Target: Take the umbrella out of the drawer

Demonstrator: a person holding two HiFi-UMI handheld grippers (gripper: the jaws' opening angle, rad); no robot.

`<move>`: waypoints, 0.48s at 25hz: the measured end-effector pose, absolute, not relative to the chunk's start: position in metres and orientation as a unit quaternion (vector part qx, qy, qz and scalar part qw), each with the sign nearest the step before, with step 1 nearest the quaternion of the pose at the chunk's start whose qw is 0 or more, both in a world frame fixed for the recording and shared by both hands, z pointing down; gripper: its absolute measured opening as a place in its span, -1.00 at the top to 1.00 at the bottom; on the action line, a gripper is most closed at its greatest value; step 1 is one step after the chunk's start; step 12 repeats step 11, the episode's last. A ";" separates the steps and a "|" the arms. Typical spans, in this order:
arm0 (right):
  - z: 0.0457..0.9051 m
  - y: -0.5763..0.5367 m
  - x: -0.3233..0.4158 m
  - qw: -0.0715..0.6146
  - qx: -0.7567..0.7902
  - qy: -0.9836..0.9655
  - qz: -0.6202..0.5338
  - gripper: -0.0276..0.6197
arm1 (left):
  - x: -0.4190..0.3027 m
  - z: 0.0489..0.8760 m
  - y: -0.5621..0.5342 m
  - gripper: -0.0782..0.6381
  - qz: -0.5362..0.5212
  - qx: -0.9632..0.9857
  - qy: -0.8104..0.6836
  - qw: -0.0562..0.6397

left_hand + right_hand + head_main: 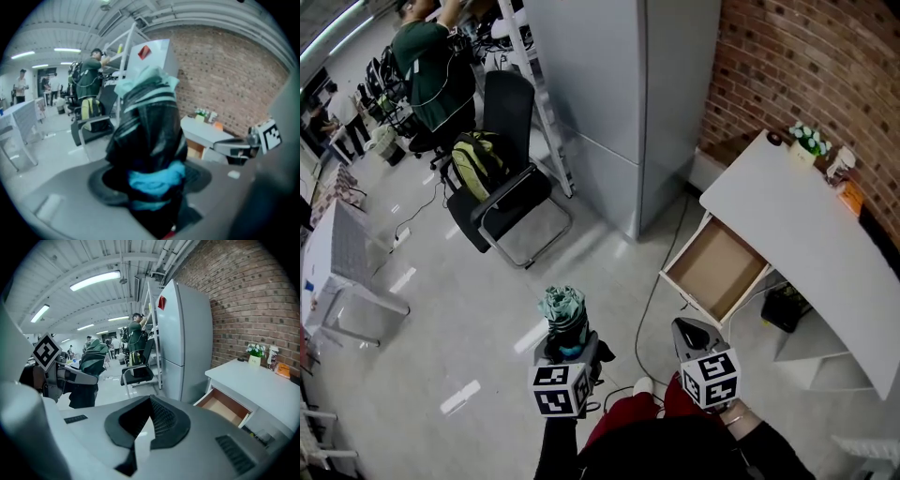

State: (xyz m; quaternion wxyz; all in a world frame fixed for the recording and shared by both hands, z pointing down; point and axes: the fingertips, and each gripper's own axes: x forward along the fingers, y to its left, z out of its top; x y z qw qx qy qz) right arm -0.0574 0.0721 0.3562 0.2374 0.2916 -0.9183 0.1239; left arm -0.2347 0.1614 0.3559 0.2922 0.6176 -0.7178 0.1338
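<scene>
The folded umbrella (563, 311), dark fabric with teal folds, stands upright in my left gripper (570, 349), whose jaws are shut on its lower part. In the left gripper view the umbrella (150, 131) fills the middle, a blue band around it at my left gripper (151, 185). My right gripper (692, 330) hangs beside it to the right, shut and empty; its pads meet in the right gripper view (147, 427). The wooden drawer (717, 267) of the white desk (797, 220) stands pulled out and bare inside, ahead of the right gripper. The right gripper view also shows the umbrella (91, 364) and the drawer (226, 408).
A black chair (511, 192) with a green backpack (478, 161) stands ahead on the left. A tall grey cabinet (628, 94) rises behind the drawer, against a brick wall (806, 66). A person (431, 70) works at a shelf. A cable (652, 291) lies on the floor.
</scene>
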 end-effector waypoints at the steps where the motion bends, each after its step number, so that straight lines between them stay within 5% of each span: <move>1: 0.355 0.074 -0.057 0.237 0.293 -0.918 0.123 0.90 | -0.234 0.355 0.163 -0.01 0.133 0.619 -0.717 0.292; 12: 0.344 0.079 -0.057 0.210 0.300 -0.922 0.121 0.90 | -0.242 0.345 0.162 -0.01 0.127 0.627 -0.715 0.283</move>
